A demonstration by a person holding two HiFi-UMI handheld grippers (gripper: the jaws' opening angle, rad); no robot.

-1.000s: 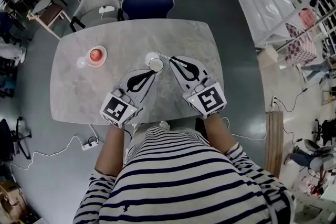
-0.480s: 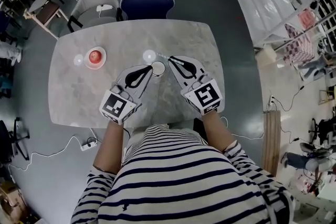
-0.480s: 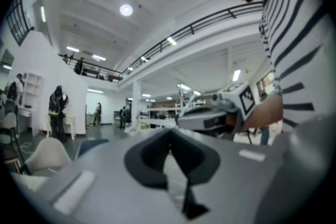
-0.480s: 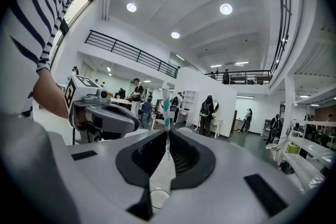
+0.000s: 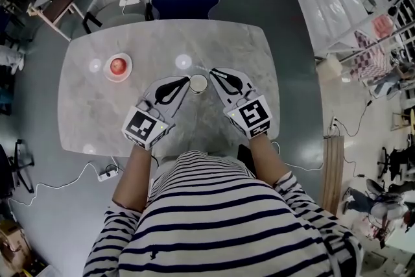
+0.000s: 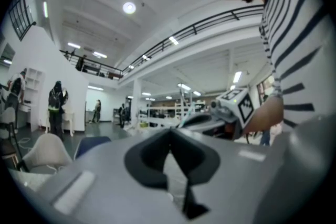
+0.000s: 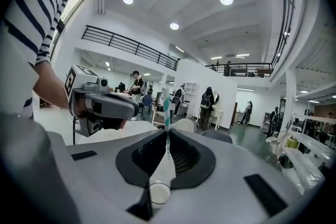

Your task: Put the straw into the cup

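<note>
Marble table (image 5: 97, 113), mid-frame: cup (image 5: 198, 83) now sits between both tips, grippers nearer it than a second ago. Right gripper (image 7: 168, 132) clamped on striped straw (image 7: 166, 107), upright, cup lower in view. Left gripper (image 6: 169, 132) closed, empty. Straw not yet in, likely lowering next.

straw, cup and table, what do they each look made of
The straw looks like matt paper, with teal and white spiral stripes, though plastic can't be ruled out. The cup is pale and thin-walled with a fine rim, probably plastic or glass; it's too small to tell which. The table has a grey veined, marble-look top with a soft sheen that reflects the lamps, so stone or a laminate.
</note>
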